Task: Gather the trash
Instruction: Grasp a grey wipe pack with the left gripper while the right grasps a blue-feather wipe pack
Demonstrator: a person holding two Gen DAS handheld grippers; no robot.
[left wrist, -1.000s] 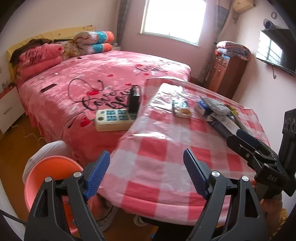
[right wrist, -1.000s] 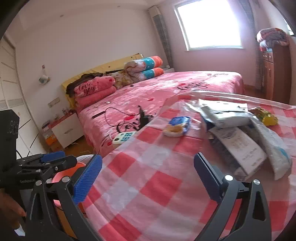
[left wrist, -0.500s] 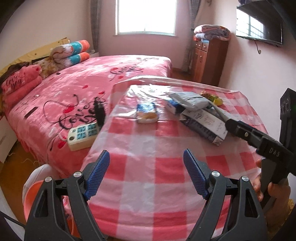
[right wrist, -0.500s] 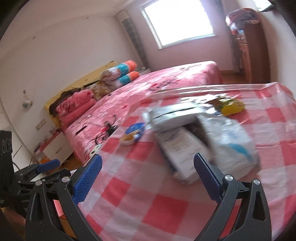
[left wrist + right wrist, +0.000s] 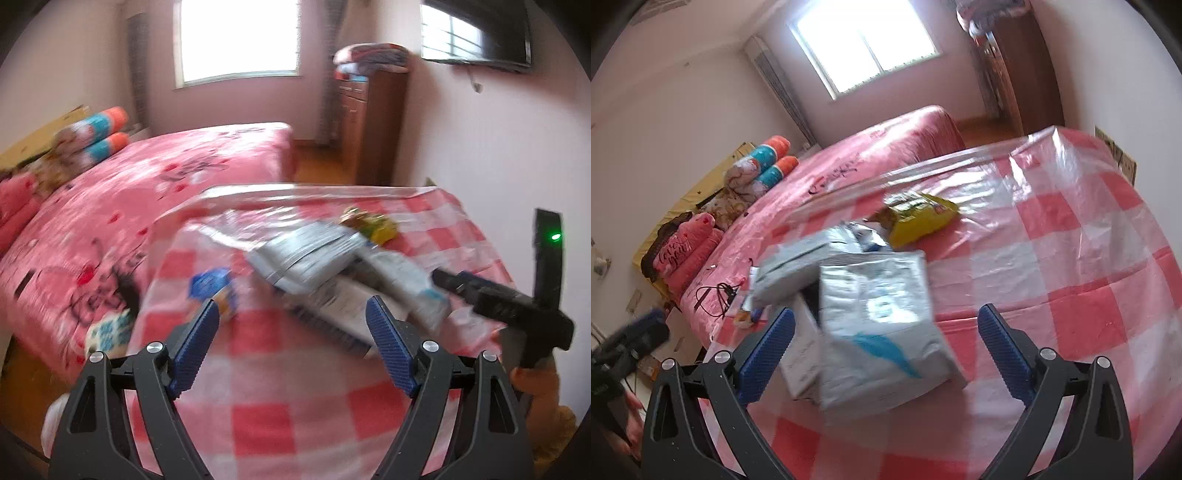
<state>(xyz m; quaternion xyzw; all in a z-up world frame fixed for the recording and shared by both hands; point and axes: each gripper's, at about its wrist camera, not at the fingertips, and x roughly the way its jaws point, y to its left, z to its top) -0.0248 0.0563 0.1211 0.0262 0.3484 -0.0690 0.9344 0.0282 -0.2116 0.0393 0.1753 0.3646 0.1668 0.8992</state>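
Both tools are held above the near part of the worktop, which carries a red-and-white checked cloth under clear plastic film. Nothing is gripped yet.

**Left tool**: jaws wide apart and empty. It points across the worktop at the near end of the litter pile. A small blue-and-orange wrapper lies just beyond its left finger, apart from the rest.

**Right tool**: jaws wide apart and empty. It hangs close over a silver-grey foil pouch with a blue mark, which sits squarely between the fingers. The wide setting suits the pouch's broad, flat shape; this pouch is judged to be the first pick.

**Location of the trash:**
- The pouch lies on top of a white printed packet and against a second grey pouch, so the items overlap.
- A yellow snack bag lies behind the pile, towards the far edge, touching or nearly touching it.

**Handling notes:** The foil pouches appear thin and slippery. A grip on an edge or fold is likely to hold better than one on the flat face. The plastic film may lift with an item.

No bin is visible in either view. The pink bed stands just beside the worktop. The left view is motion-blurred, so fine detail is uncertain.
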